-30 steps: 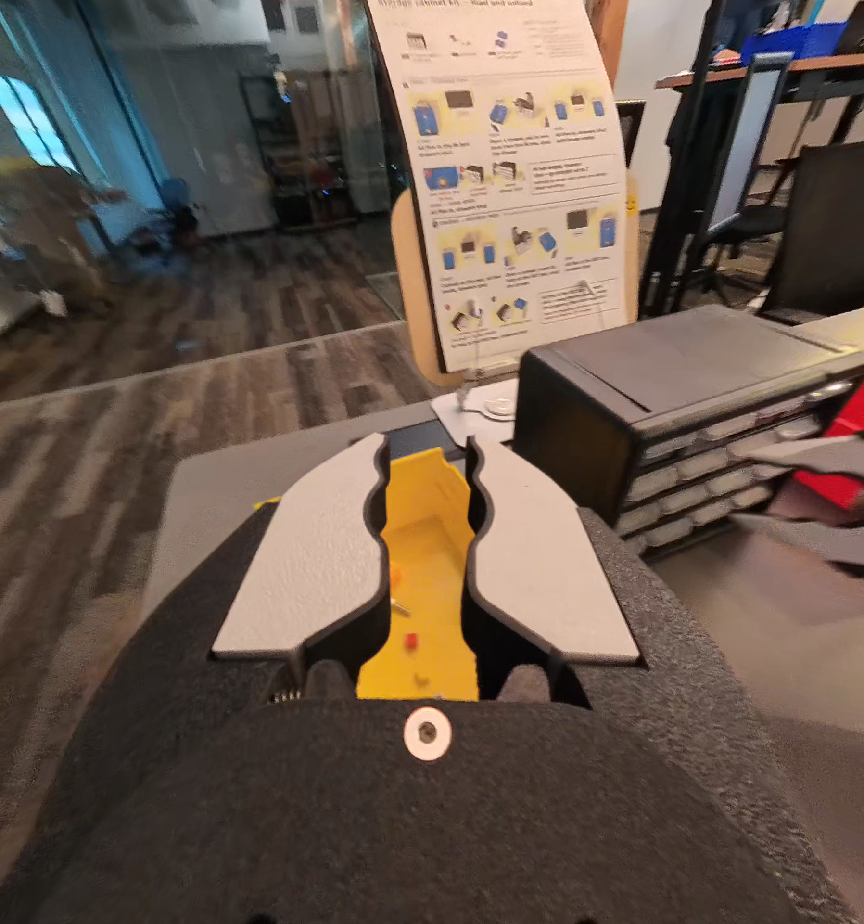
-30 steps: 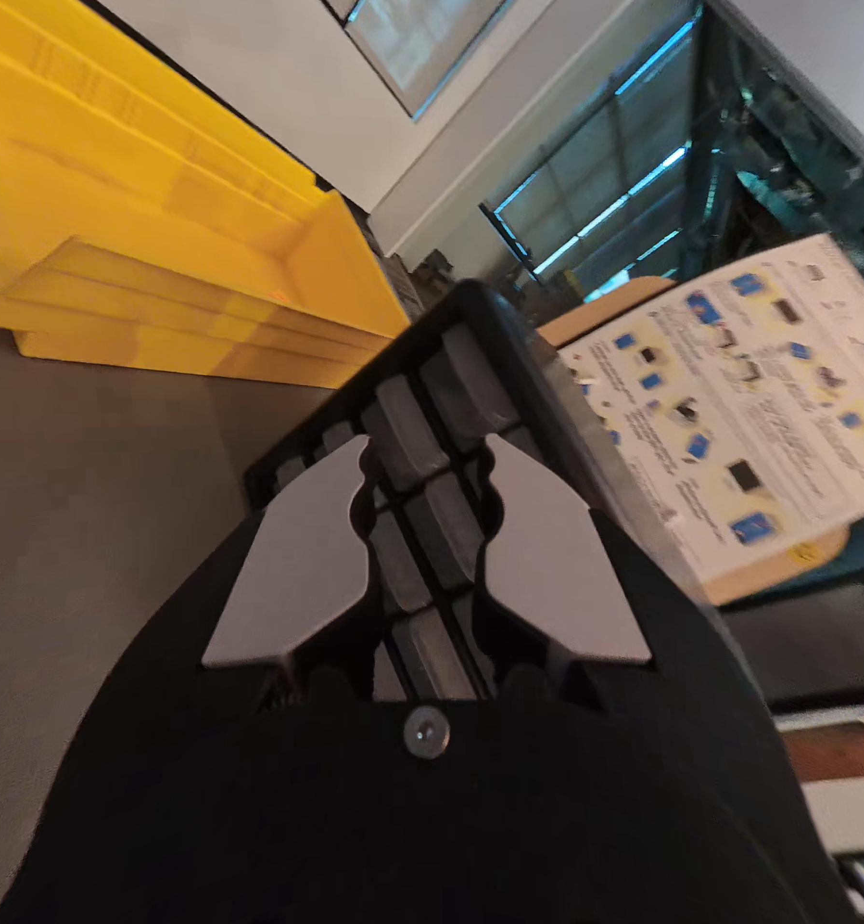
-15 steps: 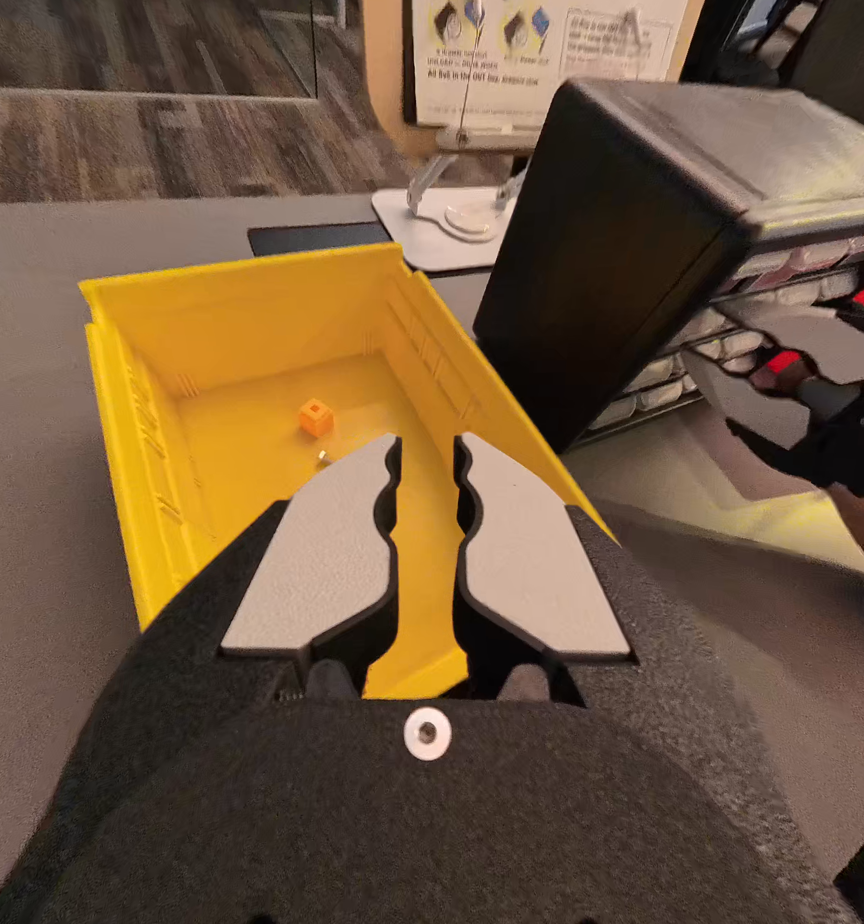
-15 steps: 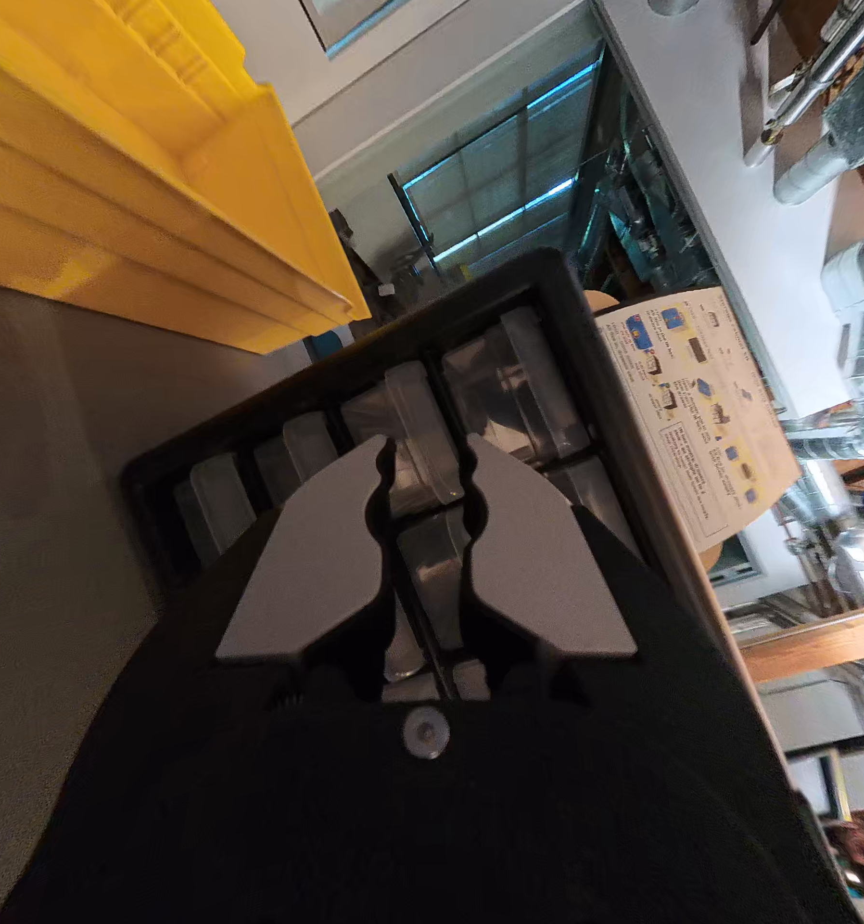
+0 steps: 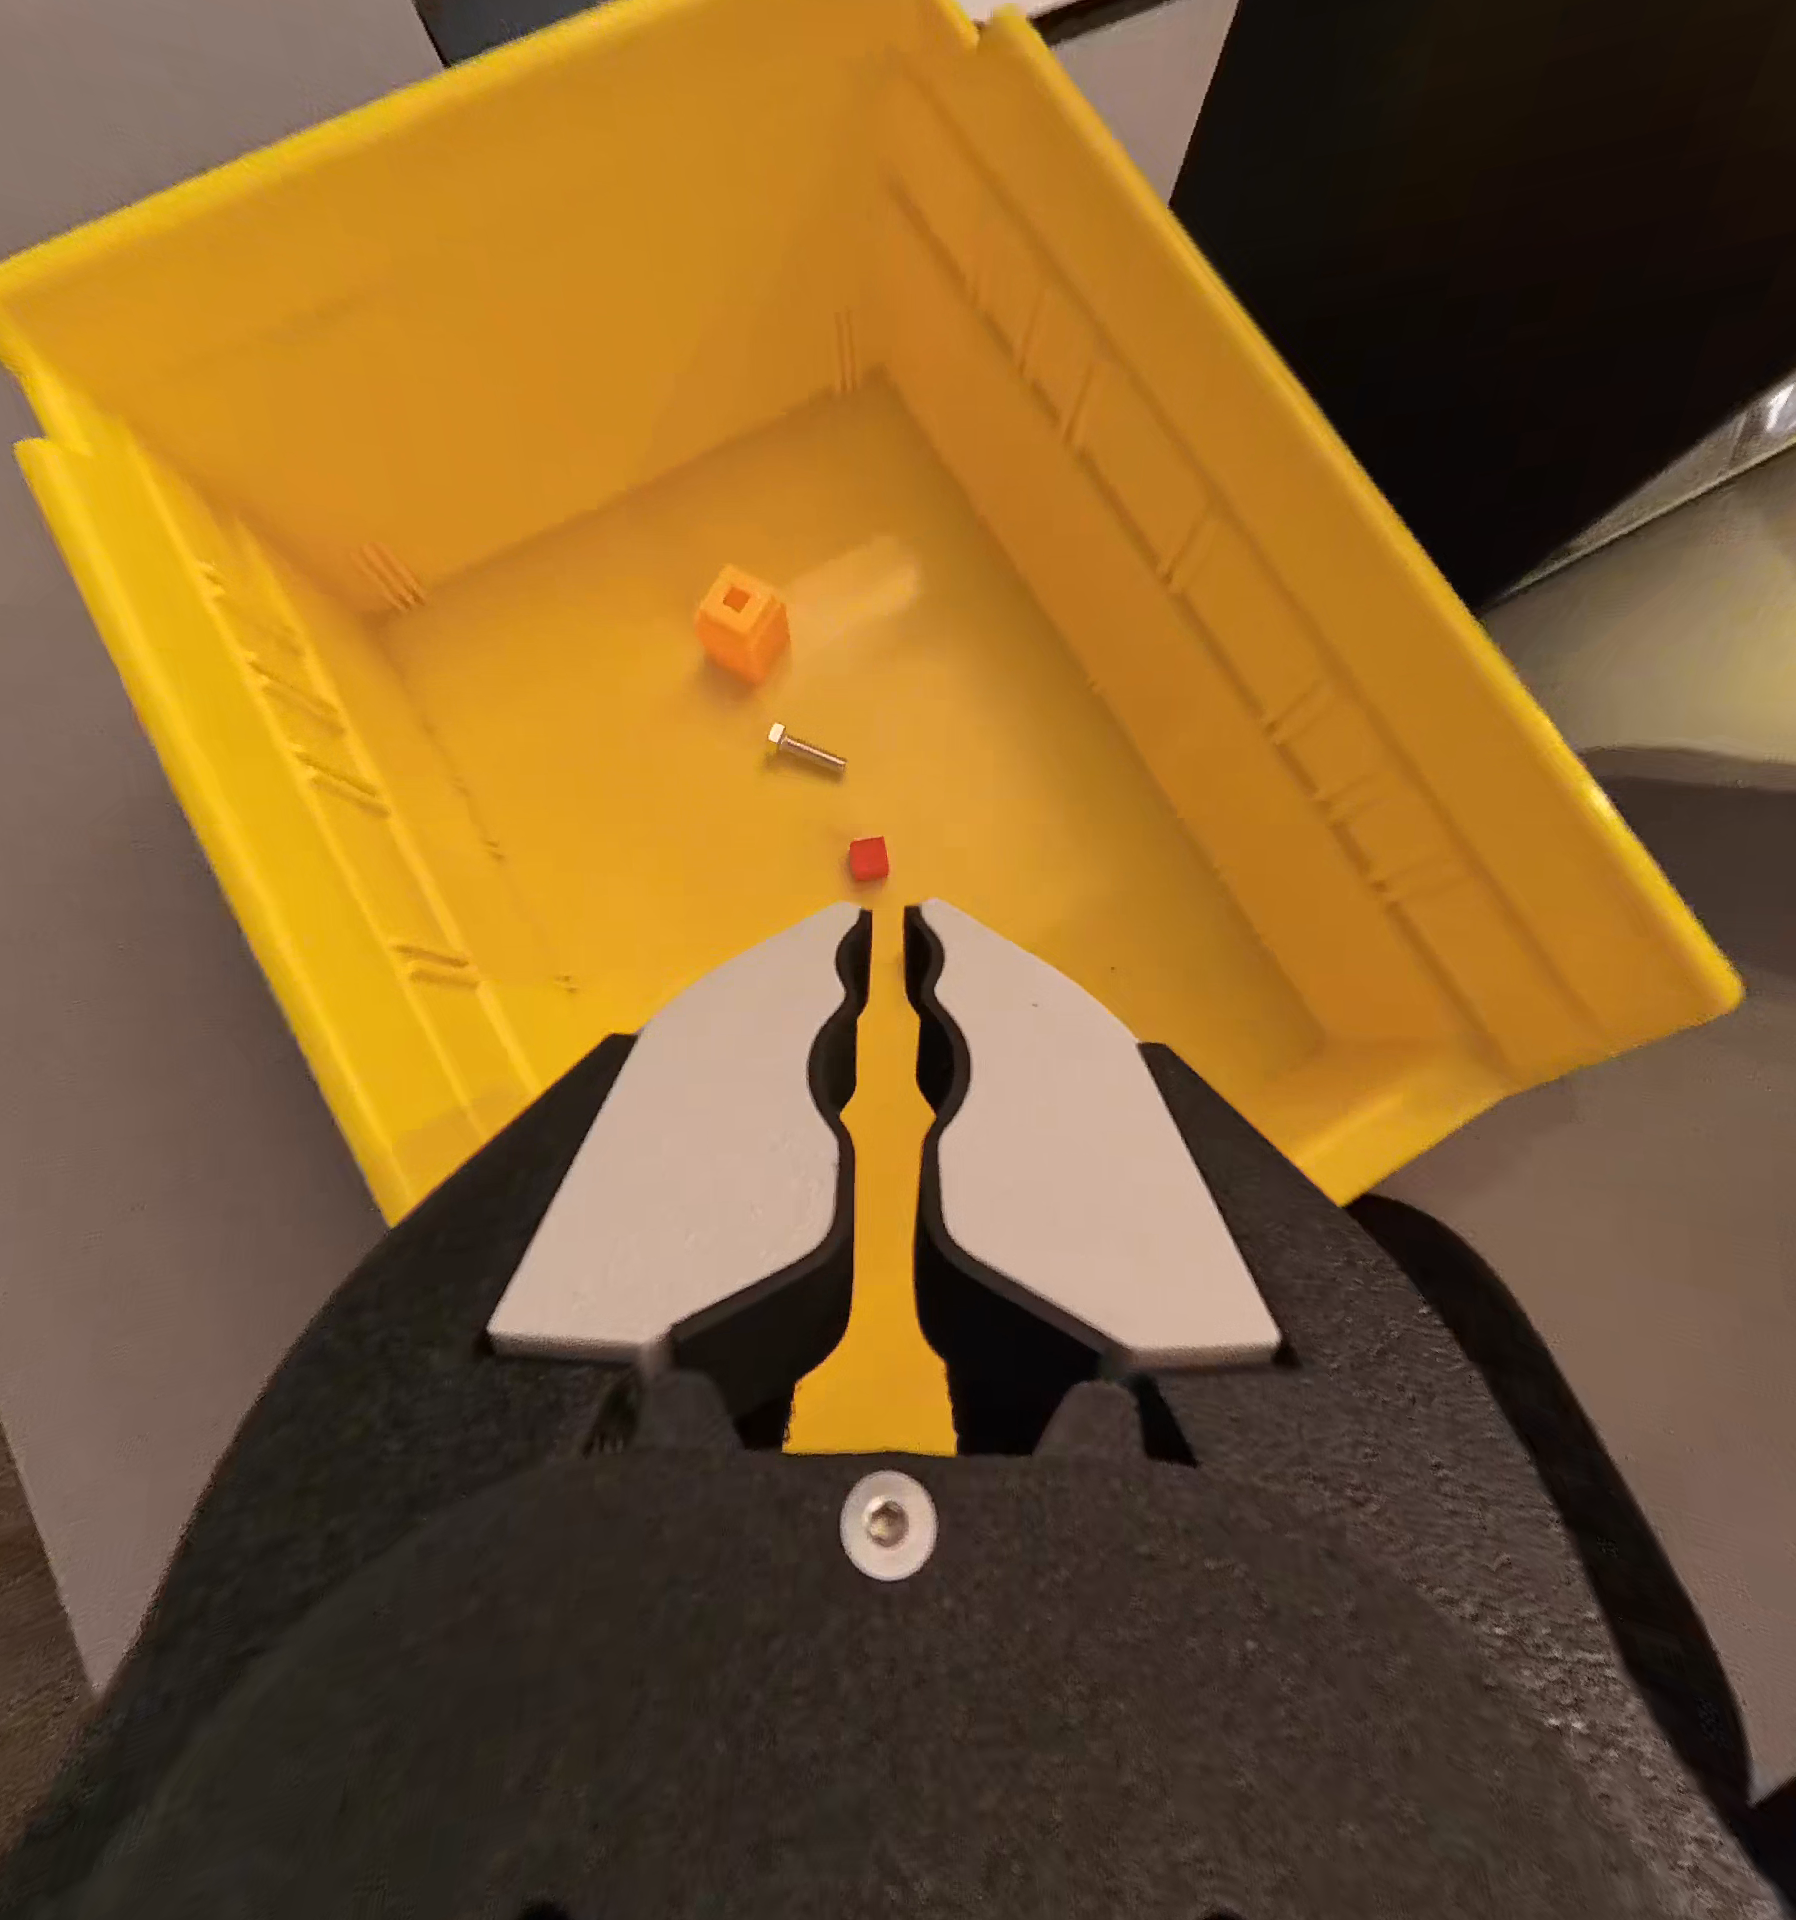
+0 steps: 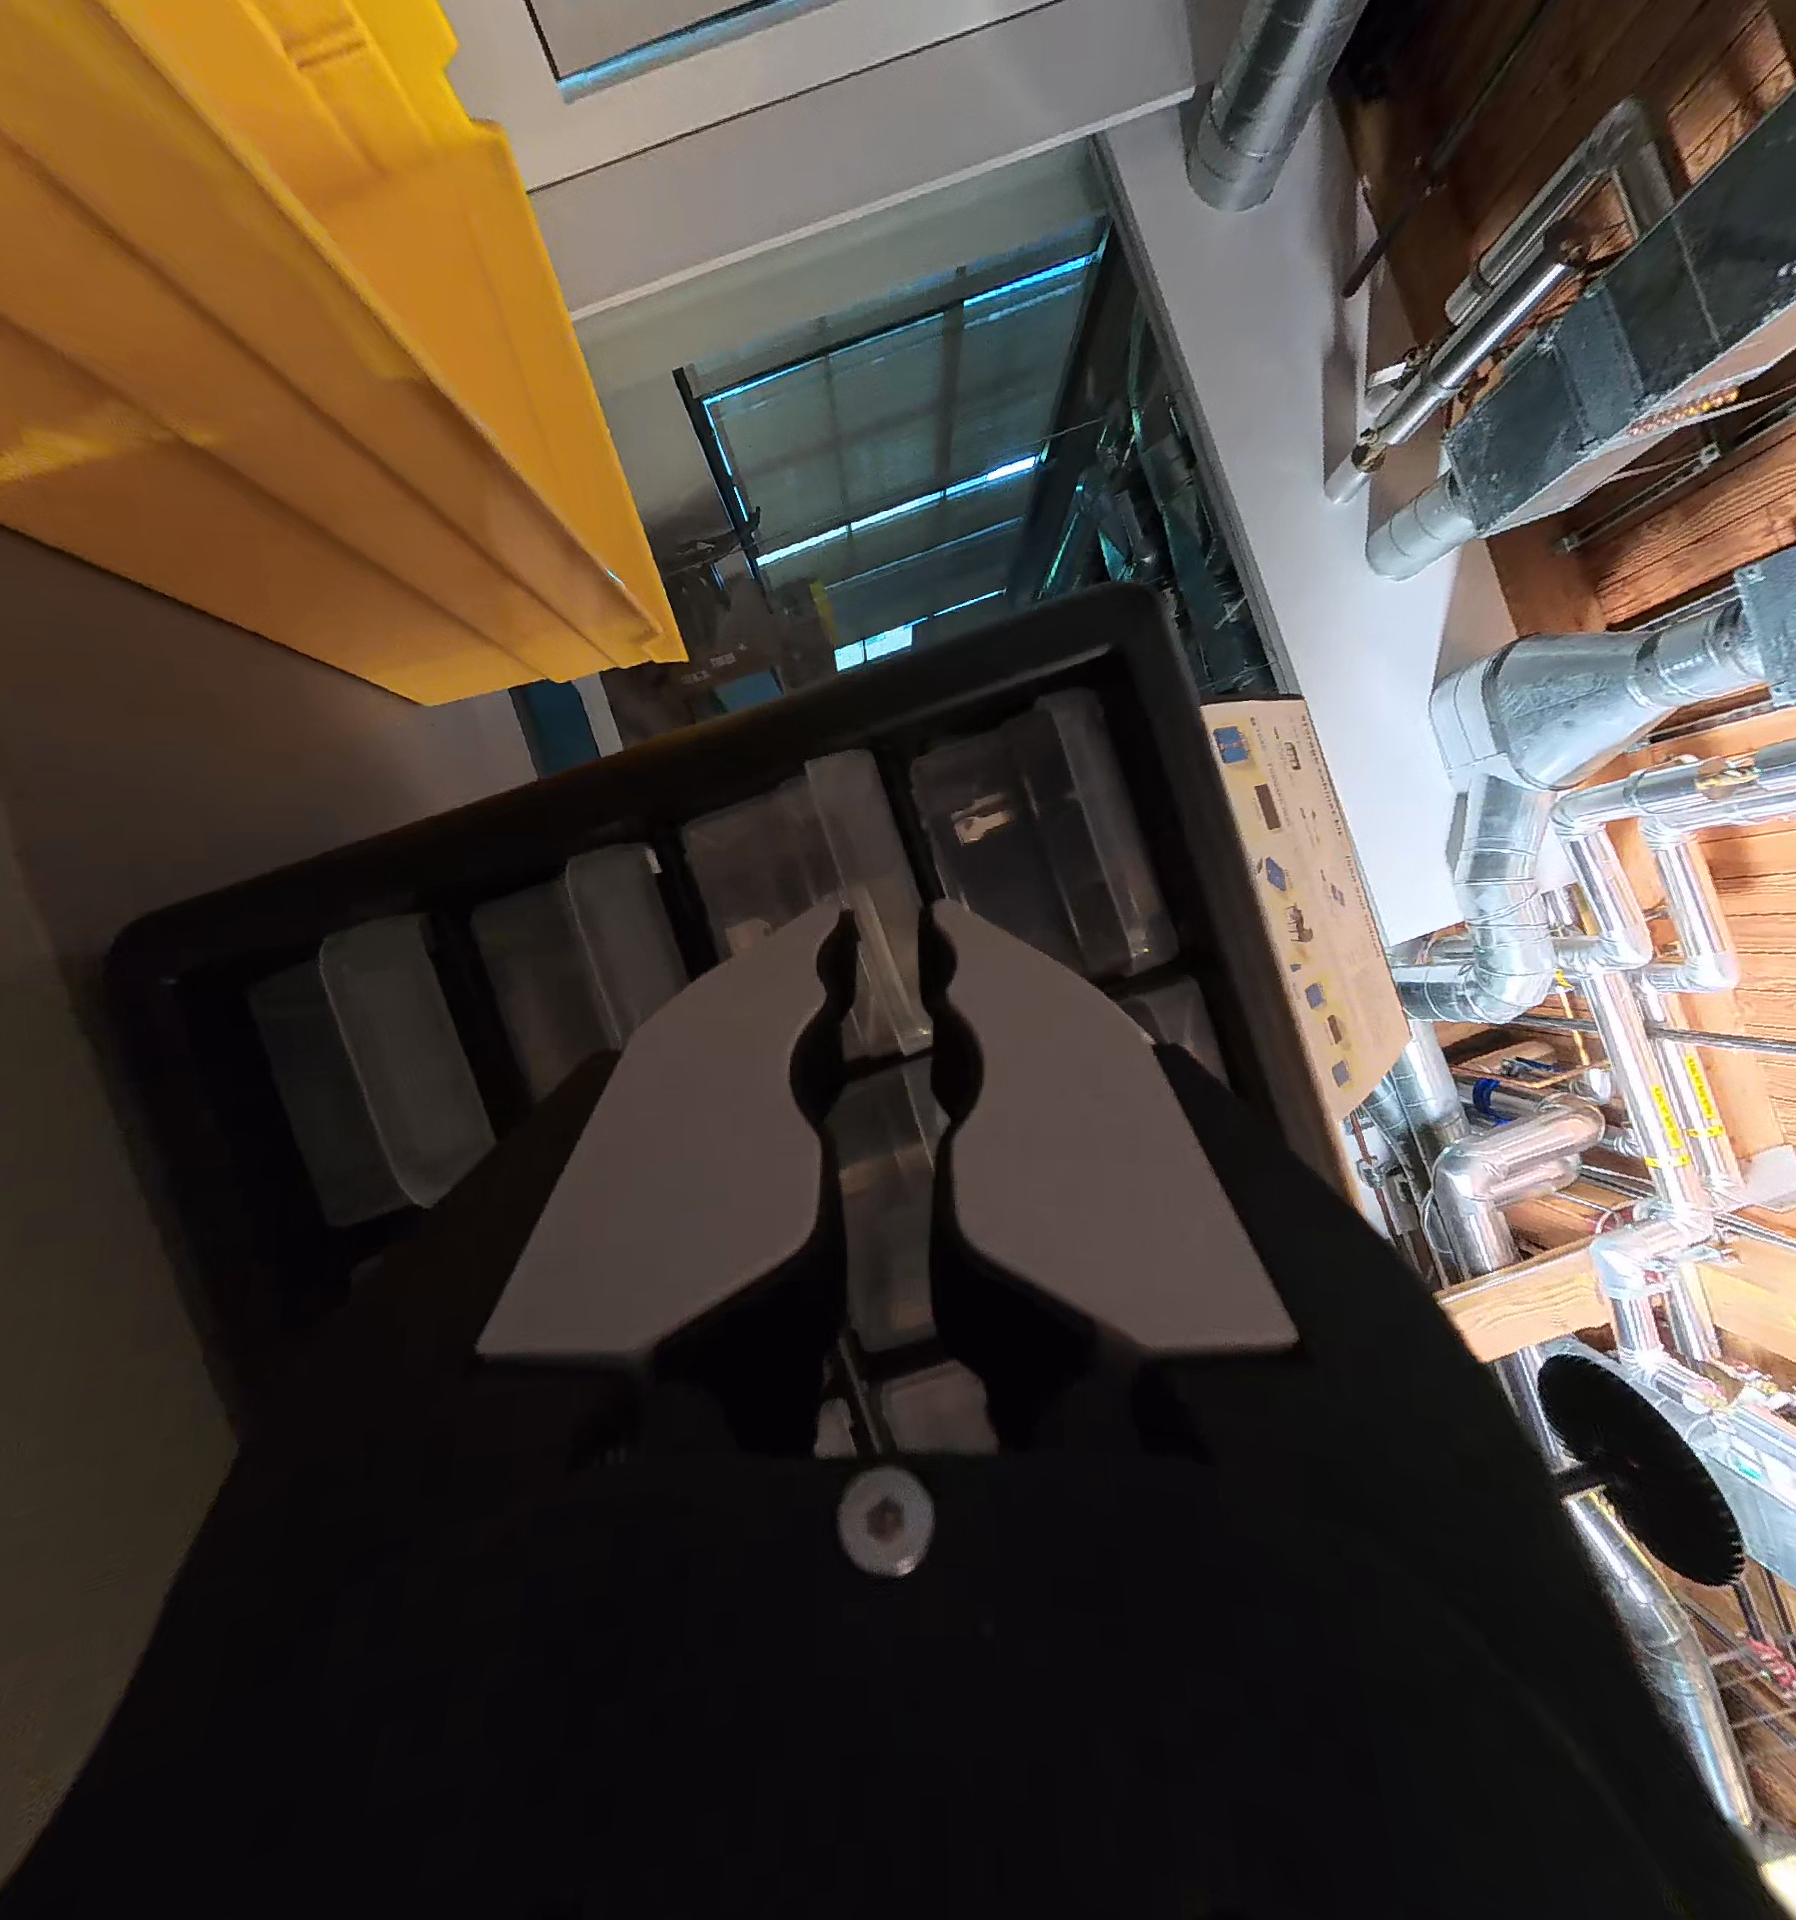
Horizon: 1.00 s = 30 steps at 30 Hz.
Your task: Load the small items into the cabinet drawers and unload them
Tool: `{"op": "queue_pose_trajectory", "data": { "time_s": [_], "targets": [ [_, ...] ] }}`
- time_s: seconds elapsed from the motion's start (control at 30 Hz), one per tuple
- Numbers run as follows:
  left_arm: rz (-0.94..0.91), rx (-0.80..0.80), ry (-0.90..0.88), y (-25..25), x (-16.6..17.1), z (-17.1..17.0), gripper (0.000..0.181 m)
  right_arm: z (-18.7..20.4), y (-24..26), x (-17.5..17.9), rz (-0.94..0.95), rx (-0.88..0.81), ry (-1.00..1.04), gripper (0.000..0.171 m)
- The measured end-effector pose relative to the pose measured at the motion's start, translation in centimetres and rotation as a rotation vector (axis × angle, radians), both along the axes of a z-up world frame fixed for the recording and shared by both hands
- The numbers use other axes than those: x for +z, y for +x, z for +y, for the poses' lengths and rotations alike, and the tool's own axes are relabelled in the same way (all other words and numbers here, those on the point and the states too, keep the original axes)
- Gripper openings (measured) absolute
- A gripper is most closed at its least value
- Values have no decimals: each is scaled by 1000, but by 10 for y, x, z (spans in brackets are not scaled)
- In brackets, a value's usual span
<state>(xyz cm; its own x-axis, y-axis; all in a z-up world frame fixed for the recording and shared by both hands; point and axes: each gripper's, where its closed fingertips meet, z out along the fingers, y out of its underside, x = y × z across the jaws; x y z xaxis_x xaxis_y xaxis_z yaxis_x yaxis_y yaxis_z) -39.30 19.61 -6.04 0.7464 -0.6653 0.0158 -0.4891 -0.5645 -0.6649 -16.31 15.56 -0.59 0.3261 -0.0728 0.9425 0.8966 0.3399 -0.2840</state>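
Left gripper had dropped into yellow bin, jaws narrowed, empty, red cube at 12 o'clock; right gripper closed around drawer handle, contact unclear.

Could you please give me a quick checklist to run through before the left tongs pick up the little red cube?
1. Red cube lies loose on the floor of the yellow bin: ok.
2. Left tongs point at the cube, just short of it: ok.
3. Gap between the tips wide enough for the cube: not ok, it looks narrower.
4. Bolt and orange block lie clear of the cube: ok.
5. Right tongs around a drawer handle on the cabinet: ok; gripping it: cannot tell.
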Motion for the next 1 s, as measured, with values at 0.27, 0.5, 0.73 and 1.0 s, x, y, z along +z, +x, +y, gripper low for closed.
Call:
{"op": "queue_pose_trajectory", "data": {
  "time_s": [0.27,0.5,0.73,1.0],
  "targets": [
    [158,-34,-138,8,-43,4,9,-16,-1,0,15,20,13,12],
    [235,18,-261,17,-77,18,18,-30,-2,0,22,14,4,12],
    [265,16,-277,19,-83,27,10,-38,-5,1,24,28,10,12],
    [320,-9,-289,23,-84,28,12,-41,-5,1,34,22,-8,12]
  ]
}}
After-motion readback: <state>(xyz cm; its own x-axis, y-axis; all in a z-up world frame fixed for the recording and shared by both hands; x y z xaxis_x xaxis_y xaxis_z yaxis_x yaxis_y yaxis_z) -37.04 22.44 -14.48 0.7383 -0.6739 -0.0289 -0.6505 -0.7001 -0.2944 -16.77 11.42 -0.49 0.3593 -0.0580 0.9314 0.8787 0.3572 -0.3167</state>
